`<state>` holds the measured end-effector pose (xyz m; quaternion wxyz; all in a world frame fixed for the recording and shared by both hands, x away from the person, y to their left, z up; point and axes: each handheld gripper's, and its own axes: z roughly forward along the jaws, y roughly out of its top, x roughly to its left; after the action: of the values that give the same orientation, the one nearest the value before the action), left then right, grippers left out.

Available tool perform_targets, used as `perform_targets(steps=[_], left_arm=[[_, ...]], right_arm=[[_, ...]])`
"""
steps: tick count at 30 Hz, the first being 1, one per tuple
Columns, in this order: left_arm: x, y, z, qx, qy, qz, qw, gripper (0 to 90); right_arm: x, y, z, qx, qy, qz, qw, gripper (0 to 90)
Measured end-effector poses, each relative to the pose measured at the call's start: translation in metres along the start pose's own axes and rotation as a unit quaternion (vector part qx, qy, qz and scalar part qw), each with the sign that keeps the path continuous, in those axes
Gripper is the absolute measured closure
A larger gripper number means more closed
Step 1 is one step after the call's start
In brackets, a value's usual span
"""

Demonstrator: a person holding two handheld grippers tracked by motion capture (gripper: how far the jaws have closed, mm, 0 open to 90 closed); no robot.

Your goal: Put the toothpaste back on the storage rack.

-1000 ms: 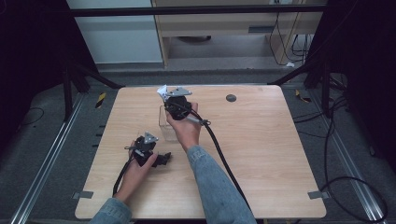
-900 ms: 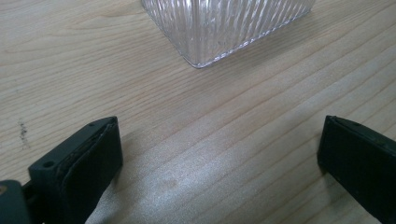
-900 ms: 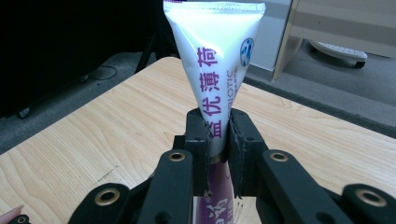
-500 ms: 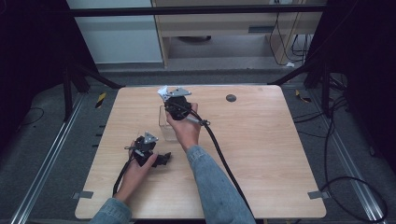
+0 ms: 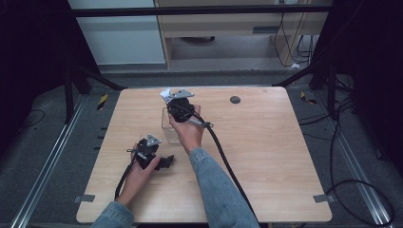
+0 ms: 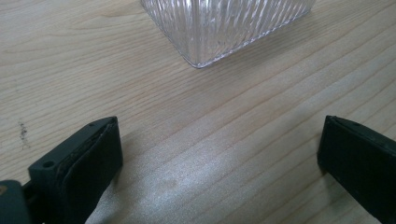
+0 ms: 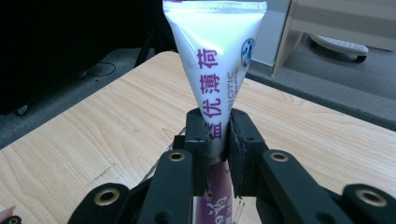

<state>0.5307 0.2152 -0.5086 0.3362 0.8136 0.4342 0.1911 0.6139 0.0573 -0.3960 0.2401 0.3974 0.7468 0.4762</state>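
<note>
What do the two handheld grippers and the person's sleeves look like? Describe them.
Both the left gripper and the right gripper are black, each topped by a grey three-cornered plate and trailing a black cable. Their jaws are flat black blocks with screw holes. The person wears blue denim sleeves.

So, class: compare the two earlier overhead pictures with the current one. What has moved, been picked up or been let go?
Nothing visibly changed. The right tongs stay shut on the white tube above the clear ribbed container, and the left tongs stay open, resting on the table beside that container.
</note>
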Motion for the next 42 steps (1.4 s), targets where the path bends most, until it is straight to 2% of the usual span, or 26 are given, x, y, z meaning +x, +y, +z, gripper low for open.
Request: perform_targets(steps=[18, 42], left_arm=[[0.000, 0.000, 0.000, 0.000, 0.000, -0.001, 1.0000, 0.0], [0.000, 0.000, 0.000, 0.000, 0.000, 0.000, 1.0000, 0.0]], right_arm=[[0.002, -0.002, 0.005, 0.007, 0.003, 0.005, 1.0000, 79.2], [0.008, -0.002, 0.012, 0.014, 0.009, -0.002, 0.9999, 78.6]])
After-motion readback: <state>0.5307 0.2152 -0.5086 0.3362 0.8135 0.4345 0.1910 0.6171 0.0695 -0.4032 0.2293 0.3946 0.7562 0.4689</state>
